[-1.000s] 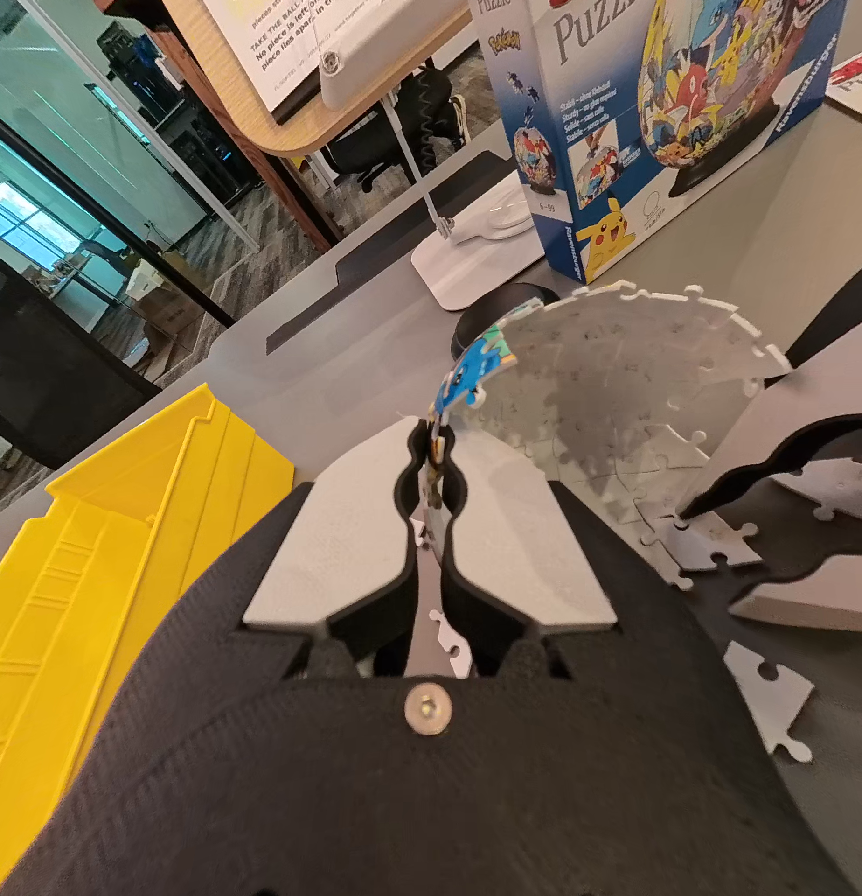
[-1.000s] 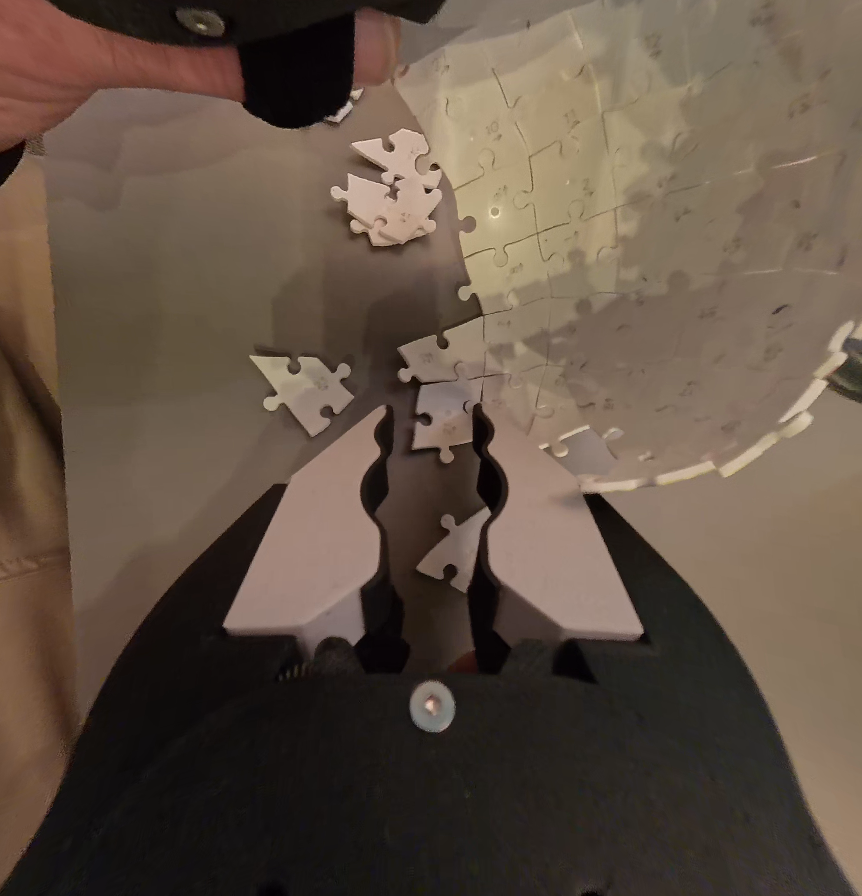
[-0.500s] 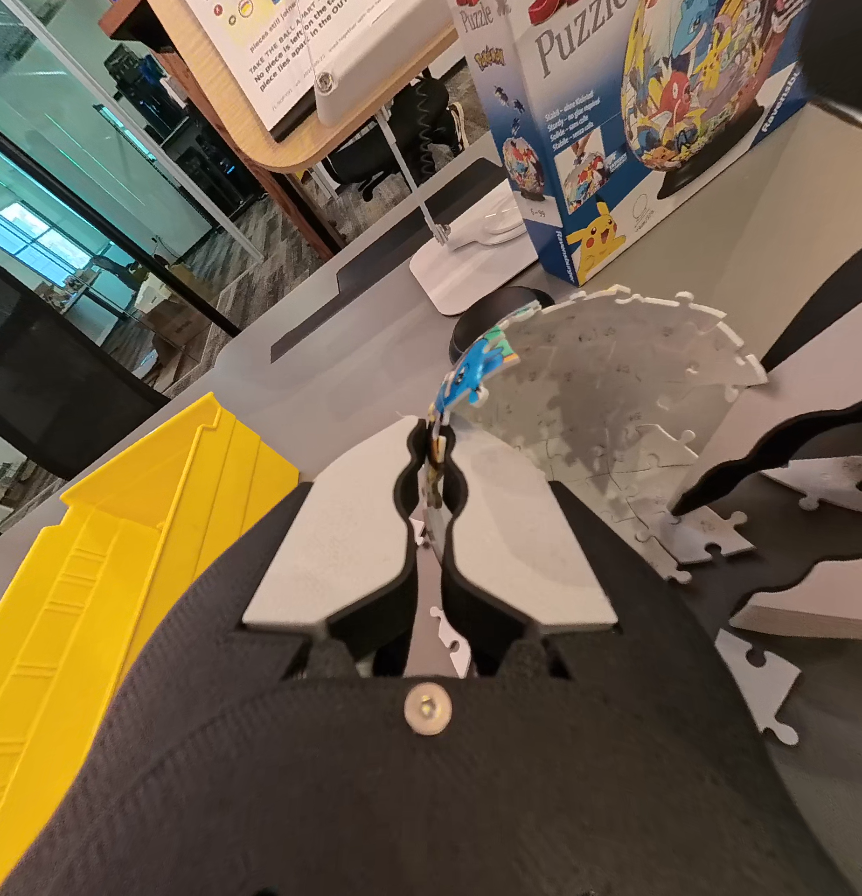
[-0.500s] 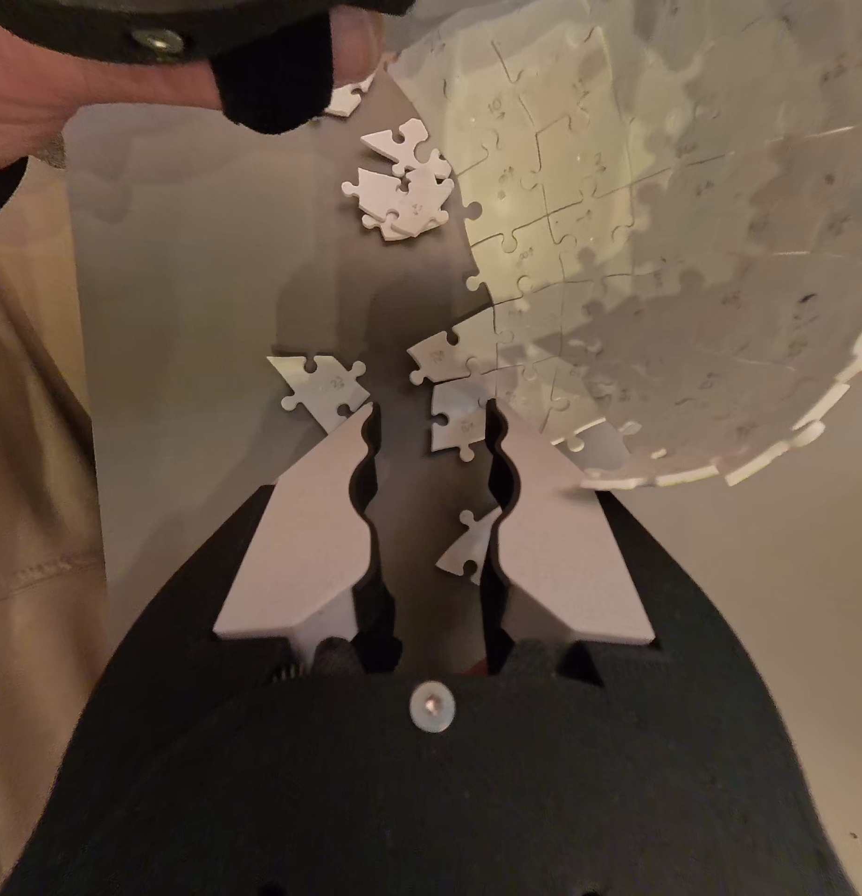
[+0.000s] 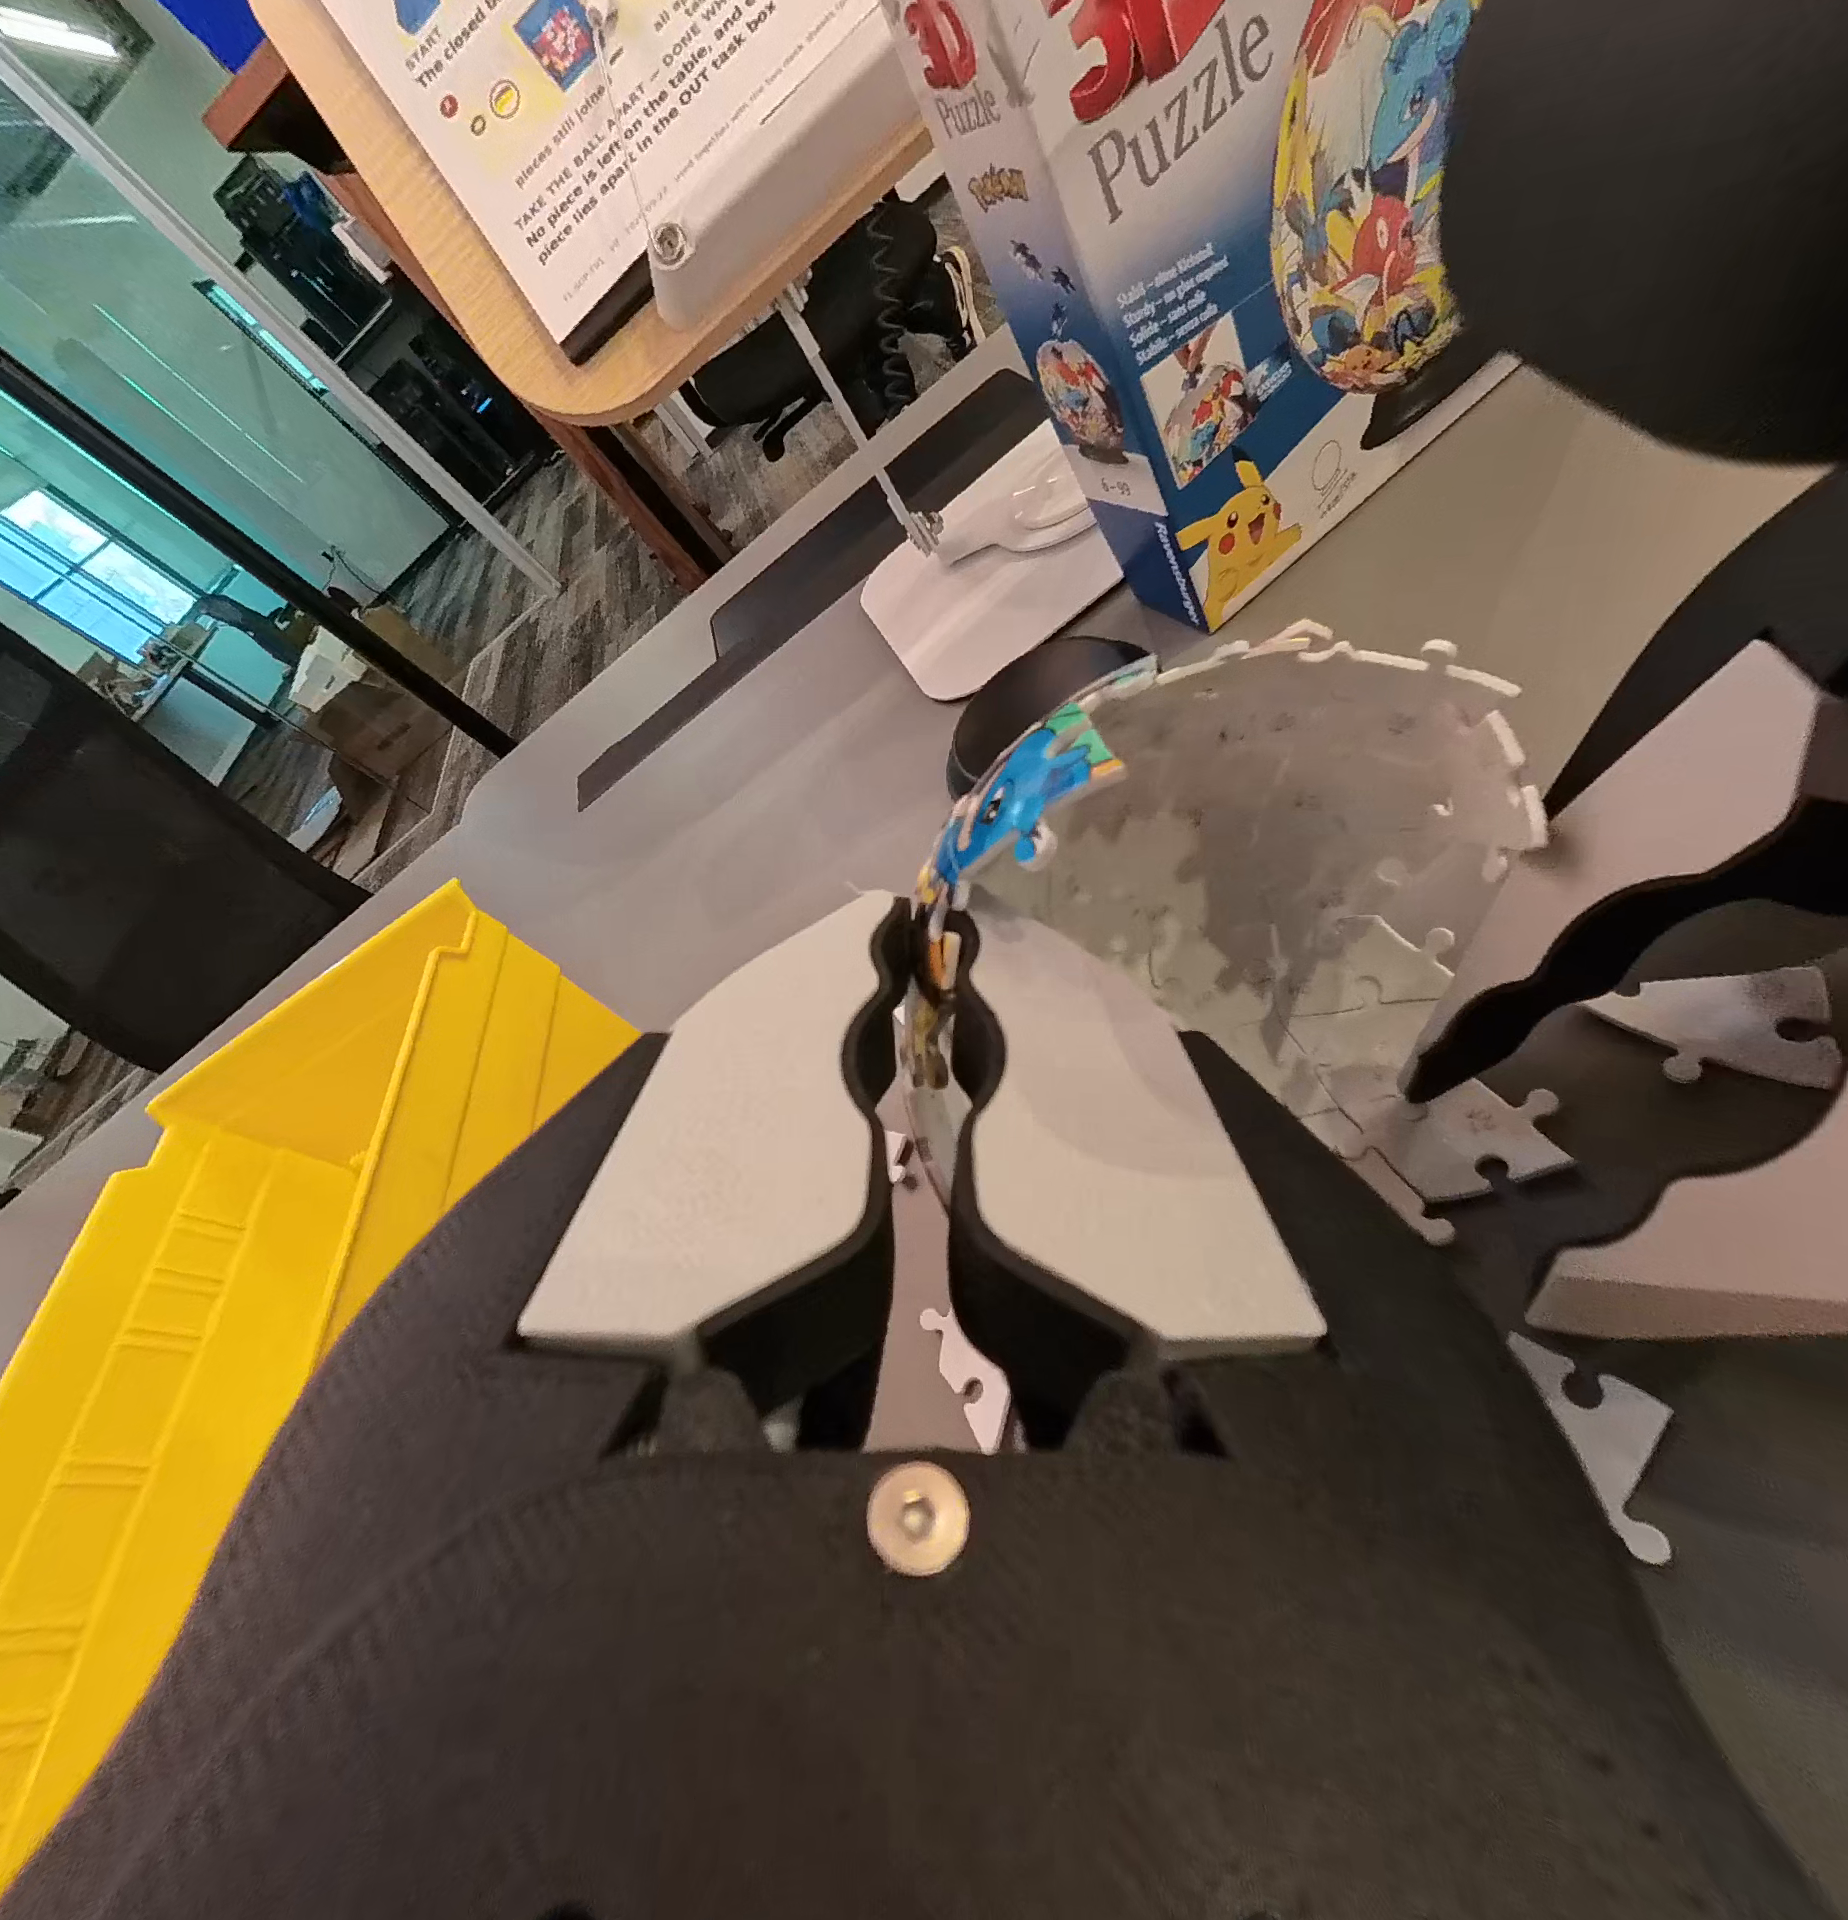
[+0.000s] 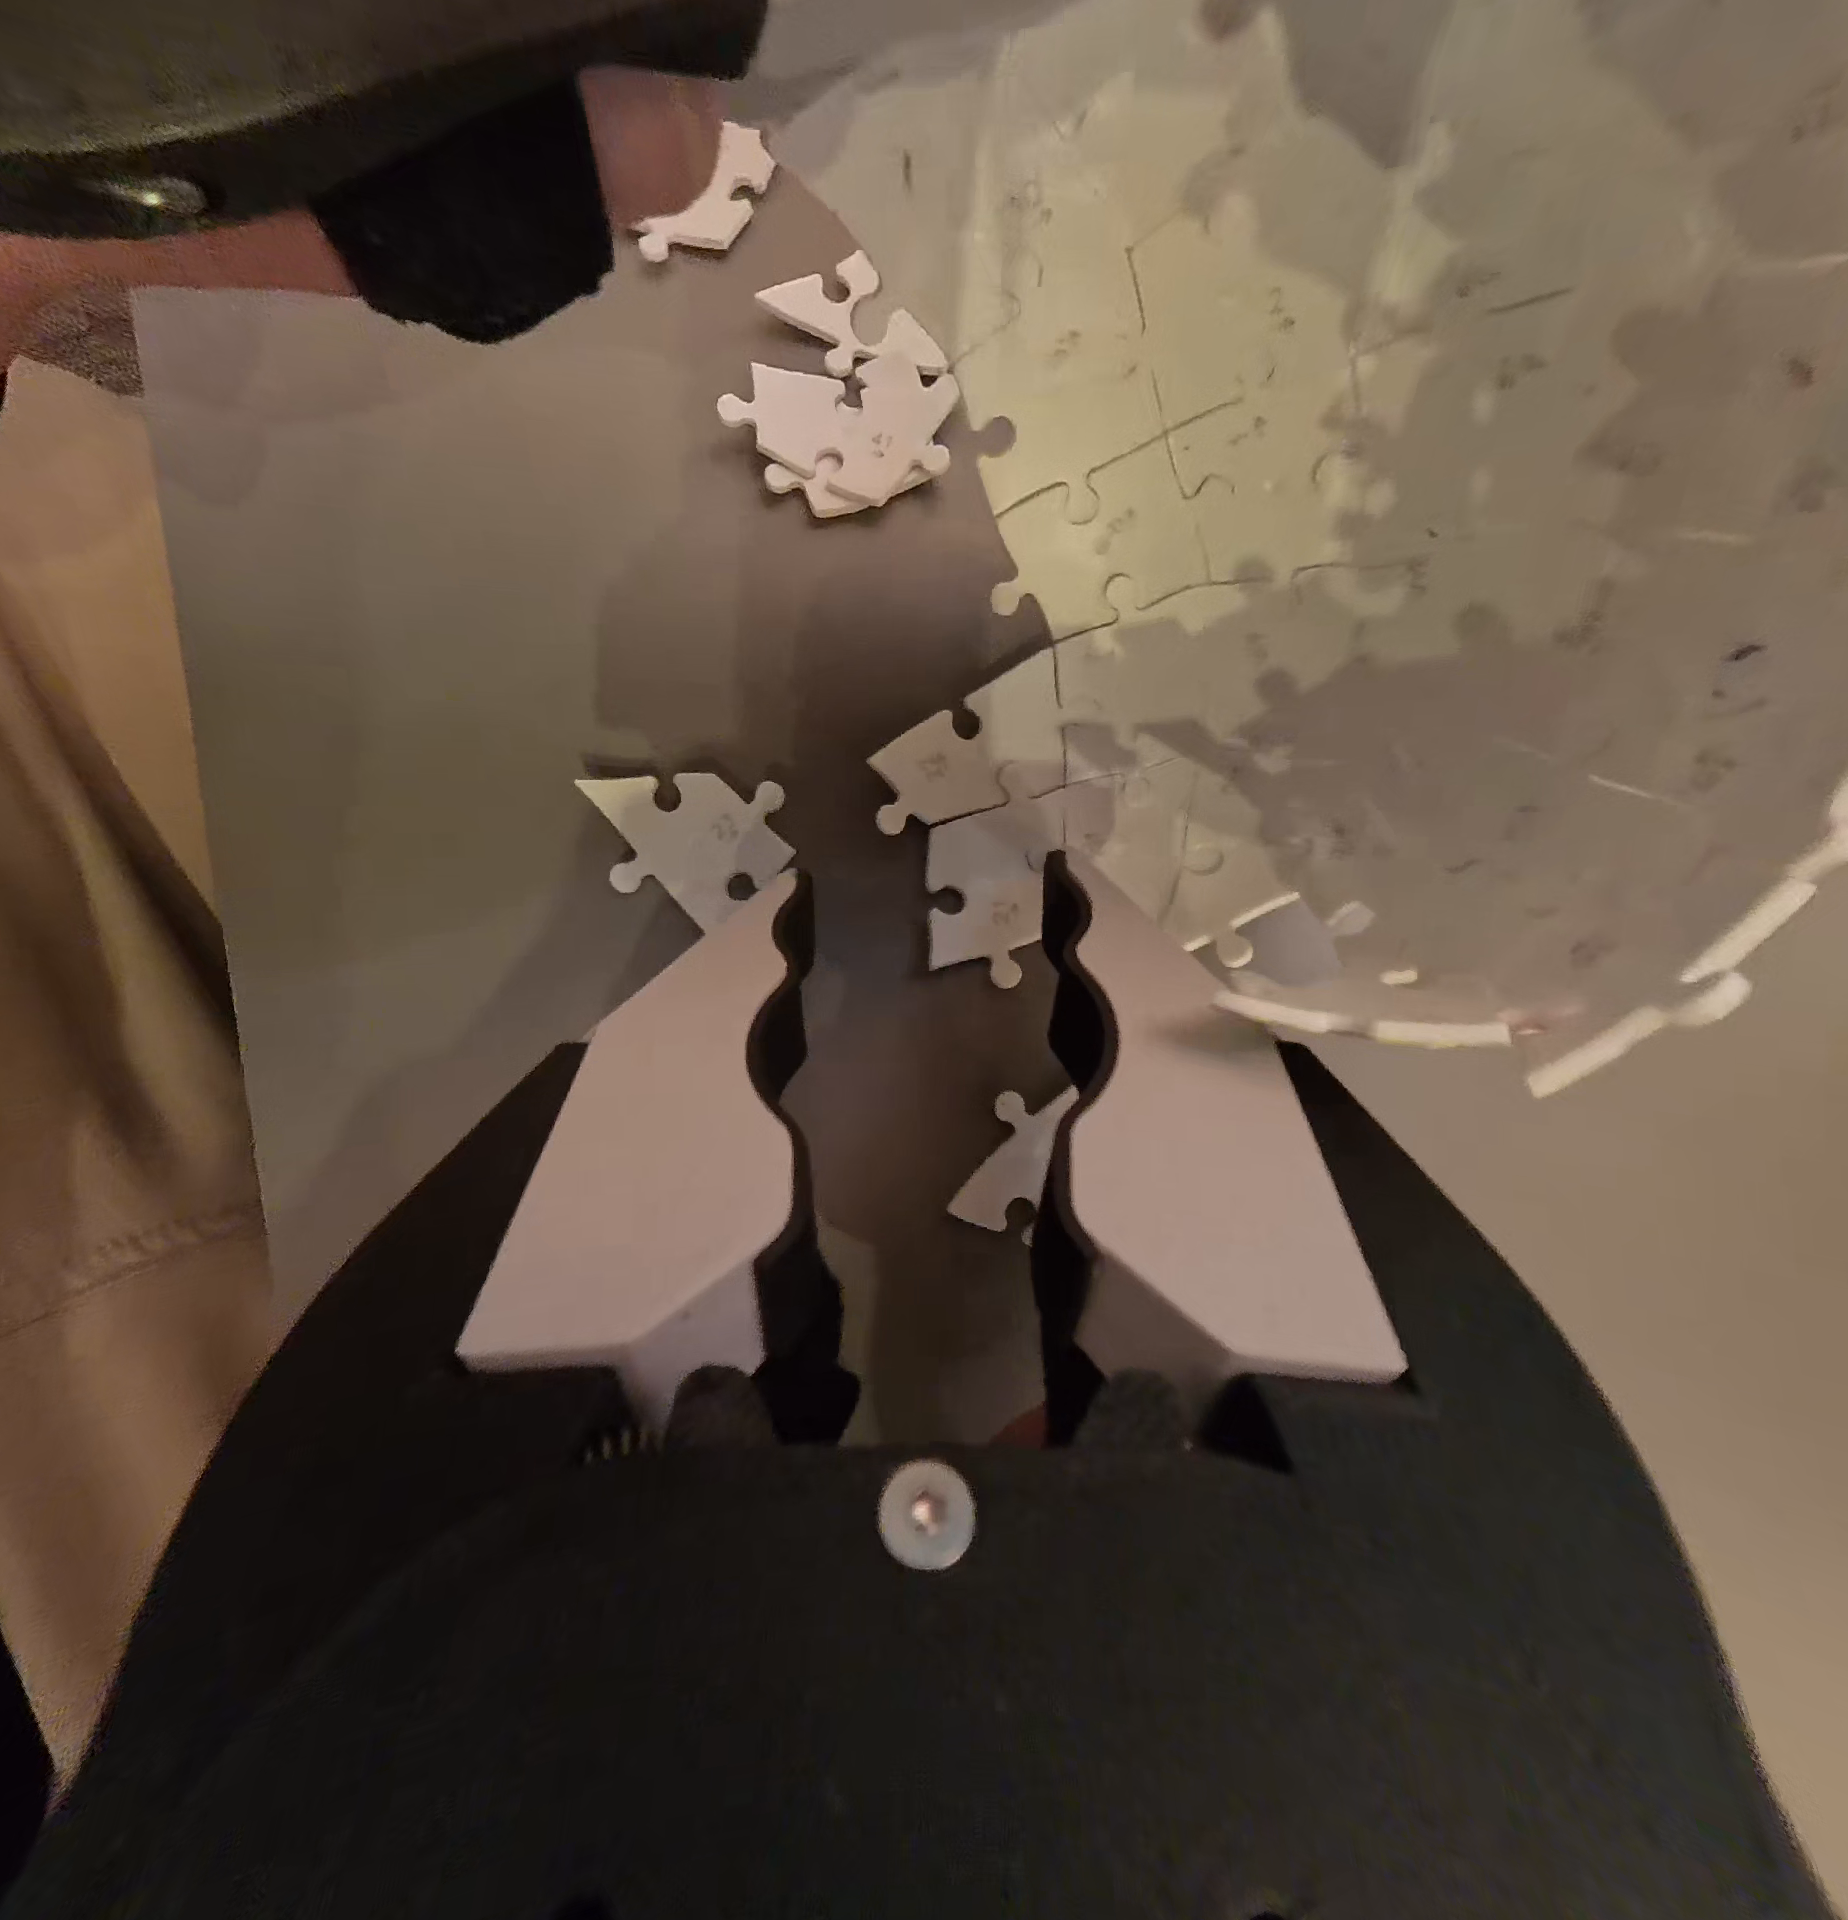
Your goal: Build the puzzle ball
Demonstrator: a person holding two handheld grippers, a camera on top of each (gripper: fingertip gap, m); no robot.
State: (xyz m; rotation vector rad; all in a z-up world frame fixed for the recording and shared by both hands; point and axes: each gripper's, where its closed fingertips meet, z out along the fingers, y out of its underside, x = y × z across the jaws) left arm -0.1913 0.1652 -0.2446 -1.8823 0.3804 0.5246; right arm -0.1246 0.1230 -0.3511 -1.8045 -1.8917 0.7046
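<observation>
The grey table (image 5: 754, 831) carries a yellow bin (image 5: 224, 1247) at 9 o'clock in the left wrist view, the puzzle box (image 5: 1190, 312) at 1 o'clock, and the half-built puzzle ball (image 5: 1263, 862) standing as an open shell near centre. The left gripper (image 5: 930, 977) reaches forward with its jaws pinched tight on the shell's rim. The right gripper (image 6: 925, 894) points down at the table, jaws parted and empty, a loose piece (image 6: 977, 904) lying between its tips, another piece (image 6: 702, 842) at 10 o'clock.
</observation>
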